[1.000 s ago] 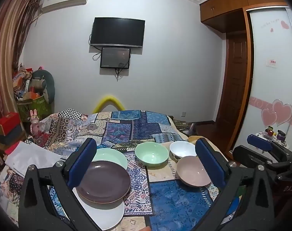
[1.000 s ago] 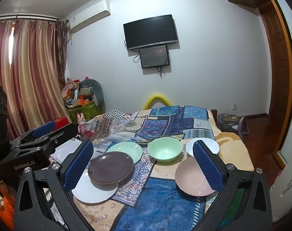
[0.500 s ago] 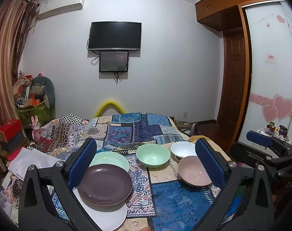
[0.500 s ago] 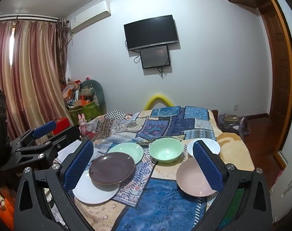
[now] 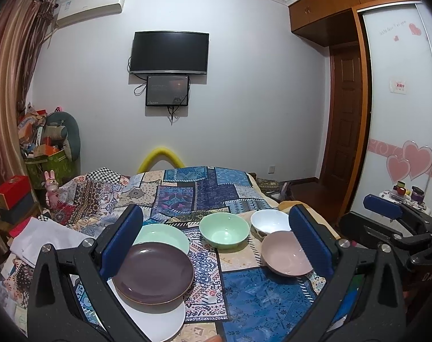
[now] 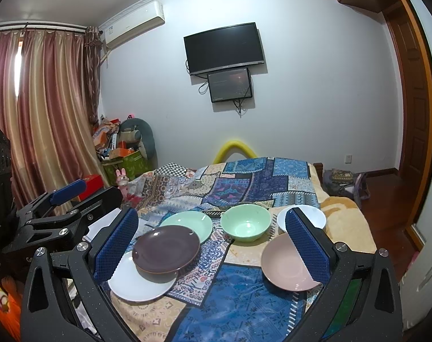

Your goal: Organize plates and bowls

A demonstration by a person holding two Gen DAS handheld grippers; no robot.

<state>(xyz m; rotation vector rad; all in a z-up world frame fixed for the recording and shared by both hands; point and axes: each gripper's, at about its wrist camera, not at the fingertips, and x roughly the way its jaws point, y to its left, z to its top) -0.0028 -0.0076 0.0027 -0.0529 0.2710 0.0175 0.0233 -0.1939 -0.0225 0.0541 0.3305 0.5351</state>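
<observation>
Six dishes lie on a patchwork bedspread [image 5: 204,191]. A purple plate [image 5: 153,273] rests partly on a white plate [image 5: 161,322], with a pale green plate [image 5: 164,233] behind them. To the right stand a green bowl [image 5: 224,230], a white bowl [image 5: 268,222] and a pink bowl [image 5: 284,256]. My left gripper [image 5: 216,242] hovers open above the near edge, holding nothing. My right gripper [image 6: 211,245] is open and empty too, over the purple plate [image 6: 166,248], green bowl [image 6: 245,225] and pink bowl [image 6: 284,262]. Each gripper shows at the edge of the other's view.
The bed's right edge drops to a wooden floor [image 6: 386,196] with bags on it. Boxes, a toy rabbit [image 5: 52,189] and clutter fill the left corner by the curtain [image 6: 45,114]. A small stand with jars [image 5: 406,193] is at the far right.
Both views have shifted only slightly, the left one tilting up a little. The dishes have not moved and both grippers stay open.
</observation>
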